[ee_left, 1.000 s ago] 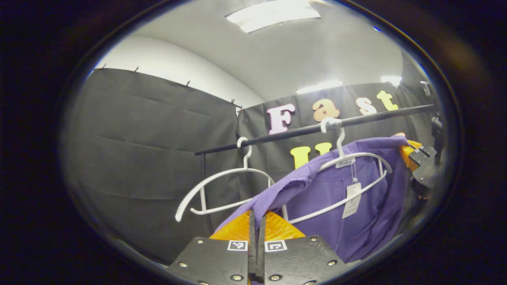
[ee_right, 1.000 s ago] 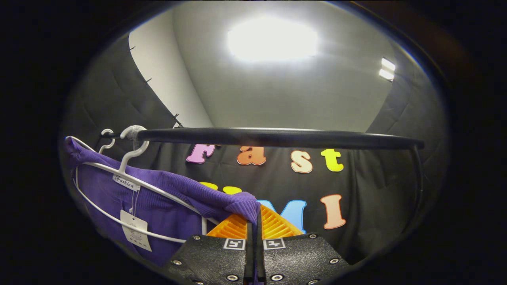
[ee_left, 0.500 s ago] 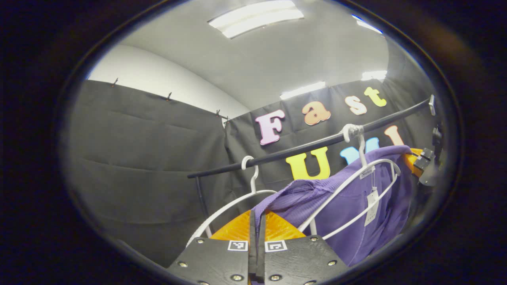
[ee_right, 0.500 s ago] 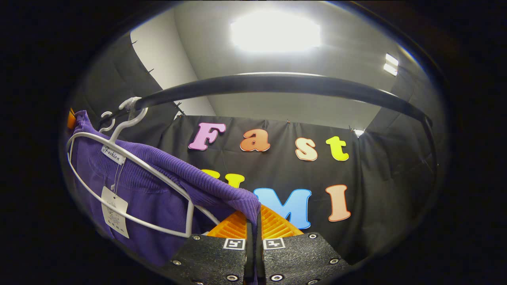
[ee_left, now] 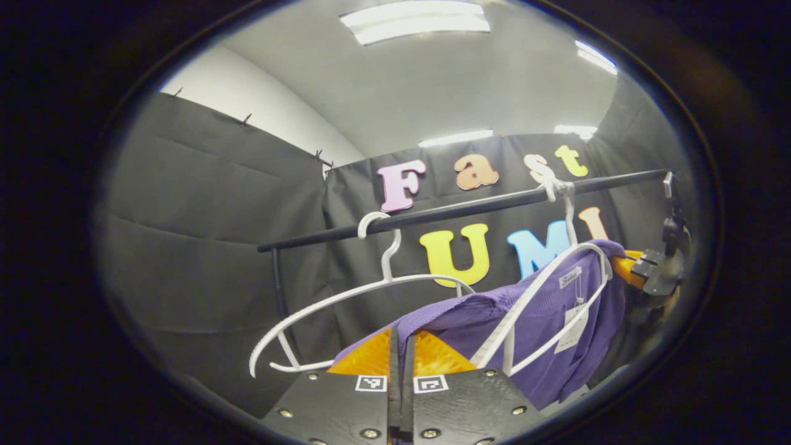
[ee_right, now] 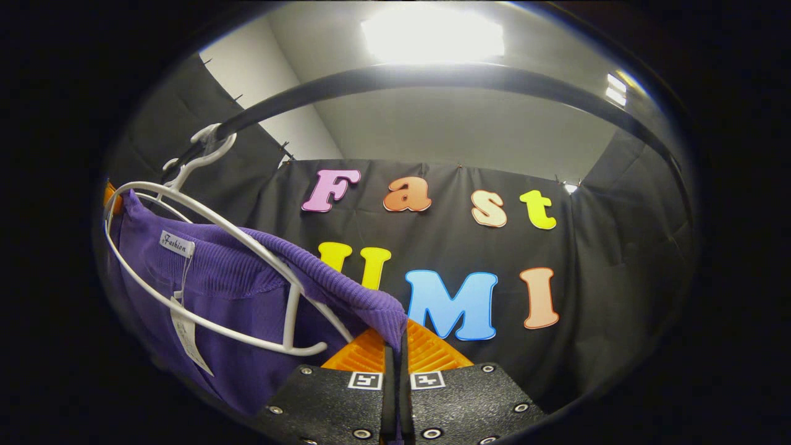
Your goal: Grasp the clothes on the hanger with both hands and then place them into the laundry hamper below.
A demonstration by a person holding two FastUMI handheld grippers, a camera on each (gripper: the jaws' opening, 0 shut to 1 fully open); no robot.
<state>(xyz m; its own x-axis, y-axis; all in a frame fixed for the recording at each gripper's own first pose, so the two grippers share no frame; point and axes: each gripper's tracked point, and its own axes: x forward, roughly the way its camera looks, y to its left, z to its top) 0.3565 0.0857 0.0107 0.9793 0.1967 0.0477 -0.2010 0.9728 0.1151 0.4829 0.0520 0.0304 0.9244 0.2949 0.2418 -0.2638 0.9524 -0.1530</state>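
At the near edge of the left gripper view, the left claw (ee_left: 400,346) was closed, its two fingers pressed together on a fold of the purple garment (ee_left: 544,321) at one shoulder. In the right gripper view the right claw (ee_right: 395,346) was likewise closed, pinching the ribbed edge of the same garment at the opposite shoulder. The garment hung between the two claws, draped across the white hanger (ee_right: 204,272) that carried it, with a paper tag (ee_right: 185,337) dangling from the neck label. One arm of that hanger stood bare of cloth near the right claw, so the garment was judged partly drawn off, though not free. Beside it, in the left gripper view, a second white hanger (ee_left: 346,296) hung empty. Both hooks sat on the black rail (ee_left: 469,207) farther back. The right claw was also seen in the left gripper view at the garment's far shoulder (ee_left: 649,275). The cloth appeared a soft, light ribbed knit, limp and liable to stretch or snag on the hanger ends; the shoulder seams were judged the soundest hold, and both holds looked adequate. The hamper could not be seen, so its place below was taken from the task alone.
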